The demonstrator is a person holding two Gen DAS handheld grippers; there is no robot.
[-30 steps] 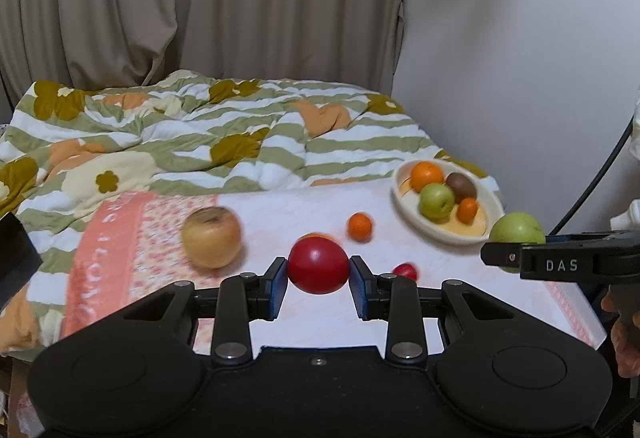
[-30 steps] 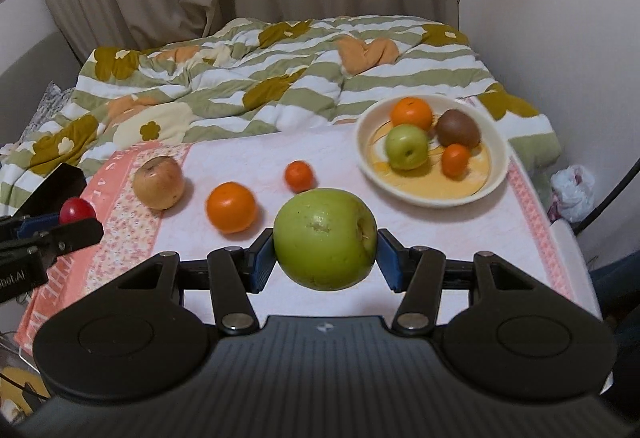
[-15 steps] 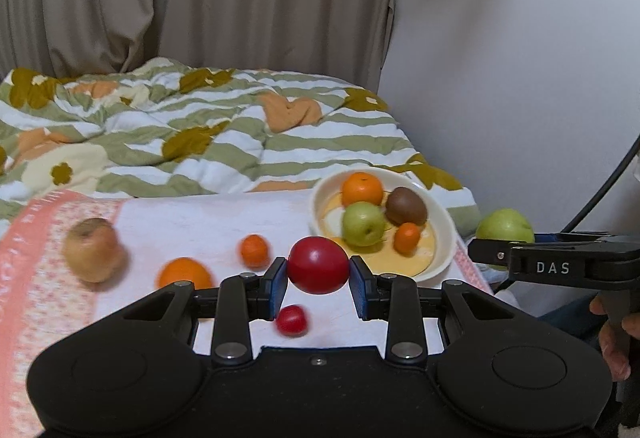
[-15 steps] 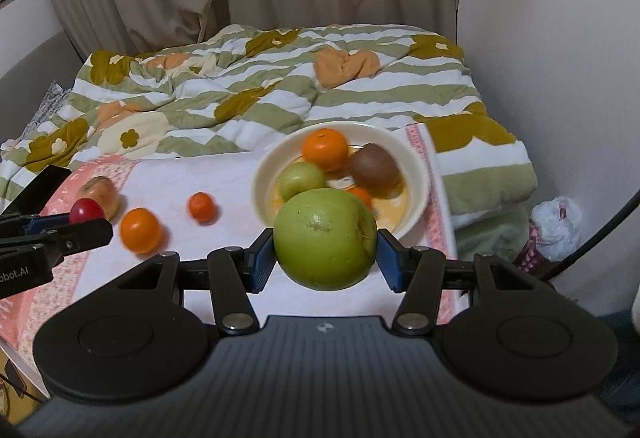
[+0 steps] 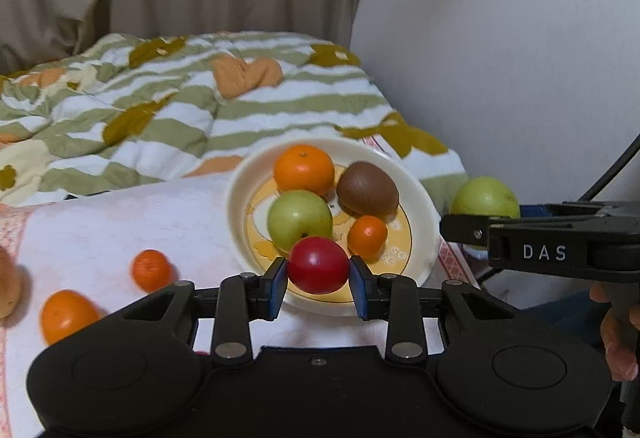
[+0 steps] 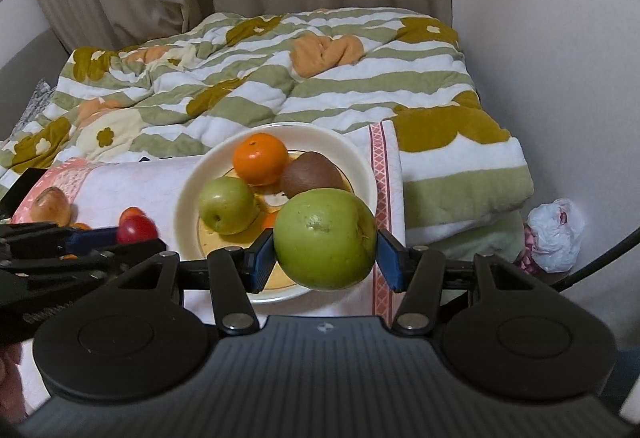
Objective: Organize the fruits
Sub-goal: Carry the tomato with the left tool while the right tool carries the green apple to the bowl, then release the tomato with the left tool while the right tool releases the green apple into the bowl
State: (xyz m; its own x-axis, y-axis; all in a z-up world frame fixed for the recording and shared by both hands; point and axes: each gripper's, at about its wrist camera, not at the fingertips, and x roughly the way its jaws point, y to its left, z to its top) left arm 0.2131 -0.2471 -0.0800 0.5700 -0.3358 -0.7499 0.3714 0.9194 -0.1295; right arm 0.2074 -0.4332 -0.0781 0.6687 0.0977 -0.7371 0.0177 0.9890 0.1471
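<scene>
Red and glossy, the small fruit sits clamped between my left gripper's blue pads, hanging over the near rim of the cream bowl. My right gripper squeezes a big green apple above that bowl's near right edge. Inside lie an orange, a kiwi, a smaller green apple and a tangerine. Two more orange fruits rest on the pink cloth to the left.

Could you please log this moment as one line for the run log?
left gripper: shut on red fruit | right gripper: shut on green apple | bowl: four fruits
</scene>
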